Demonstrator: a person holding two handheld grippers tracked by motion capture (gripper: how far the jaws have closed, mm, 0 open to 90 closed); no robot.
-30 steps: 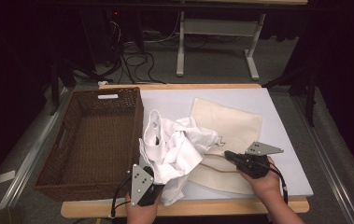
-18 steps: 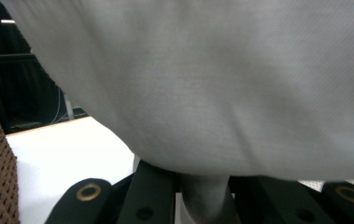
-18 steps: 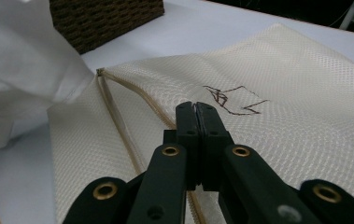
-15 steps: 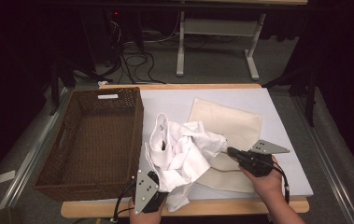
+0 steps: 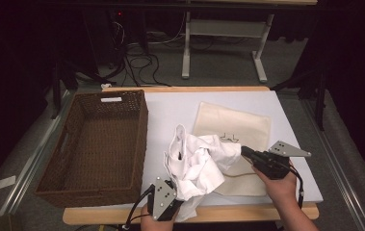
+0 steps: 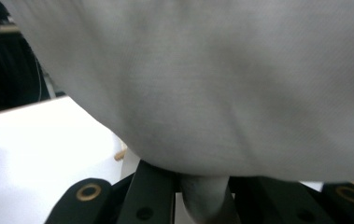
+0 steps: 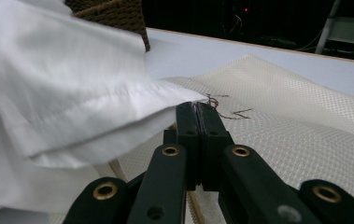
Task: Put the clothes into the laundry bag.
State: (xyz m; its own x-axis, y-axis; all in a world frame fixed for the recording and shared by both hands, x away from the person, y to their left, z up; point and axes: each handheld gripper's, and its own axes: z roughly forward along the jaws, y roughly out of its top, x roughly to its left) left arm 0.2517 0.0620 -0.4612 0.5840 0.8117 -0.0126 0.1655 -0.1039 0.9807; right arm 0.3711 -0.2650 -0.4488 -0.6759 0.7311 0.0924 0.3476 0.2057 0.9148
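You have both grippers, left (image 5: 166, 204) and right (image 5: 245, 153), clenched on the white garment (image 5: 197, 161); gripping opposite edges lets you spread it above the cream bag (image 5: 247, 126)

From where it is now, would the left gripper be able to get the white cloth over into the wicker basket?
Probably yes. The left gripper is shut on the white cloth, and the wicker basket stands open-topped right beside it with nothing between. But the right gripper also pinches the cloth's far edge and would have to follow or let go.
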